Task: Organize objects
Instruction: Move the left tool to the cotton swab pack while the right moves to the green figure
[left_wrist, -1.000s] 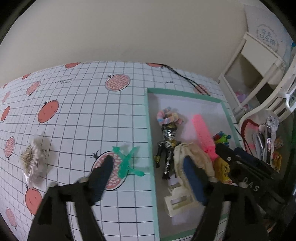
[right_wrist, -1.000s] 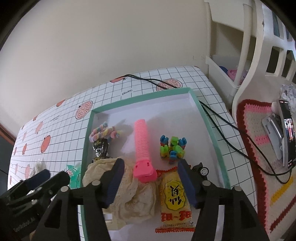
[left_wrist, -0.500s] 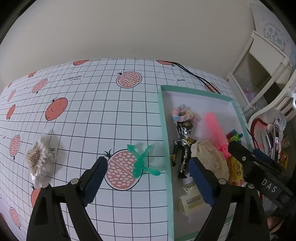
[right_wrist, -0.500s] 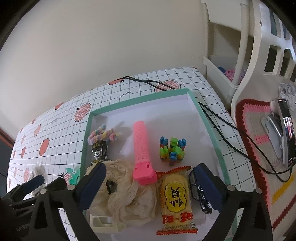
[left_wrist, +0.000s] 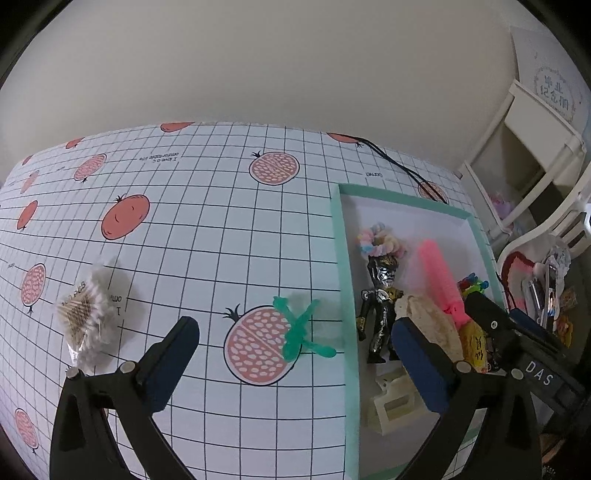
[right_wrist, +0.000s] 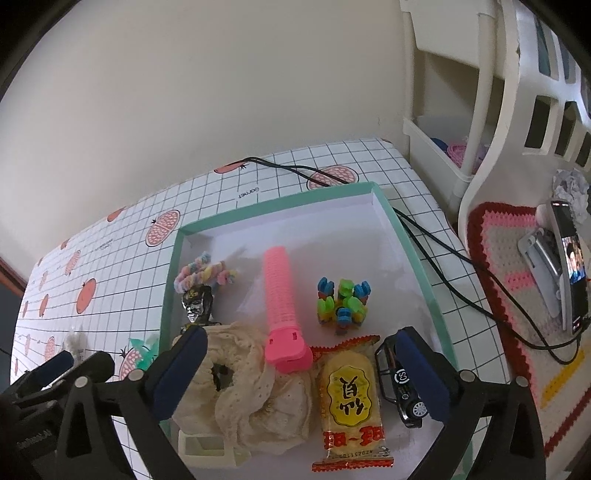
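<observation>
A green-rimmed tray (right_wrist: 413, 251) (left_wrist: 341, 258) holds a pink comb (right_wrist: 281, 301), a pastel hair tie (right_wrist: 203, 271), a dark figure (left_wrist: 380, 314), a cream lace scrunchie (right_wrist: 251, 391), coloured clips (right_wrist: 341, 304), a yellow snack packet (right_wrist: 351, 397) and a black toy car (right_wrist: 400, 384). On the tablecloth left of the tray lie a green clip (left_wrist: 299, 328) and a cotton swab pack (left_wrist: 85, 317). My left gripper (left_wrist: 295, 365) is open just short of the green clip. My right gripper (right_wrist: 301, 373) is open over the tray's near end.
A black cable (right_wrist: 424, 229) runs along the tray's right side. A white clip (left_wrist: 395, 400) sits in the tray's near corner. A white shelf unit (right_wrist: 498, 122) and a crocheted mat (right_wrist: 517, 306) with a phone (right_wrist: 570, 266) on a stand are at the right.
My right gripper opened wide and pulled back from the scrunchie and comb. My left gripper also opened and shifted left, its view now centred on the green clip.
</observation>
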